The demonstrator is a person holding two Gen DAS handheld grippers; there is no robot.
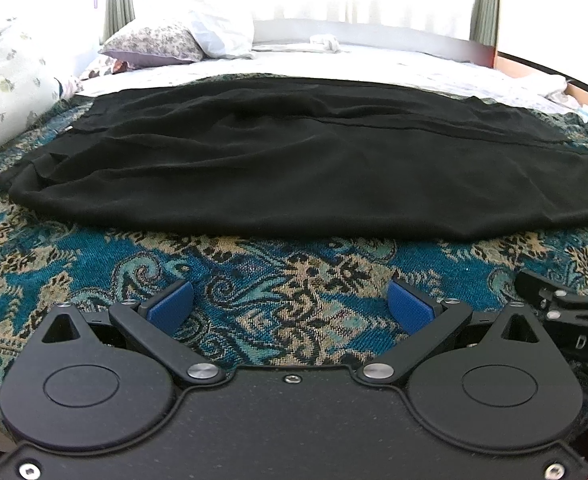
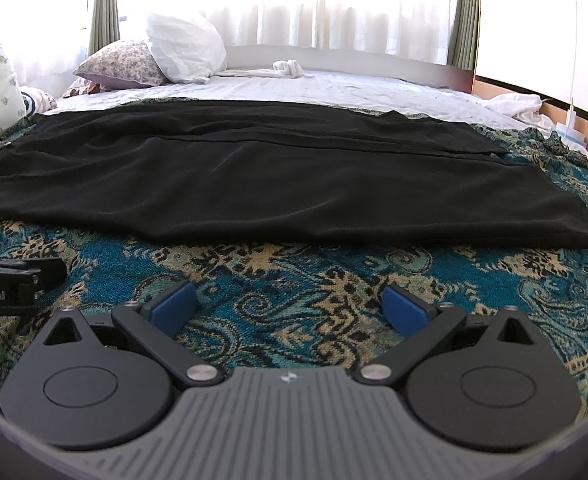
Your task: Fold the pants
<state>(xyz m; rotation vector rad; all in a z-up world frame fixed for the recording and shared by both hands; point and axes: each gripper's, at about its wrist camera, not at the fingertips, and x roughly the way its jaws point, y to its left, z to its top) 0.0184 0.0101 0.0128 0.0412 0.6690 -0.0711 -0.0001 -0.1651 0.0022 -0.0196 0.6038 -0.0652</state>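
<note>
Black pants (image 1: 294, 160) lie spread flat across the bed, lengthwise from left to right, on a blue and tan patterned blanket (image 1: 253, 280). The pants also fill the middle of the right wrist view (image 2: 273, 184), with a long seam running across them. My left gripper (image 1: 289, 306) is open and empty, low over the blanket just short of the pants' near edge. My right gripper (image 2: 289, 308) is open and empty too, beside the left one and equally short of the near edge. Each gripper shows at the edge of the other's view.
Pillows (image 1: 153, 42) and a white pillow (image 2: 185, 48) sit at the far left of the bed. A floral cushion (image 1: 9, 80) stands at the left. A white sheet (image 2: 334, 84) covers the far half. Crumpled white cloth (image 2: 514, 106) lies at the right edge by the wooden frame.
</note>
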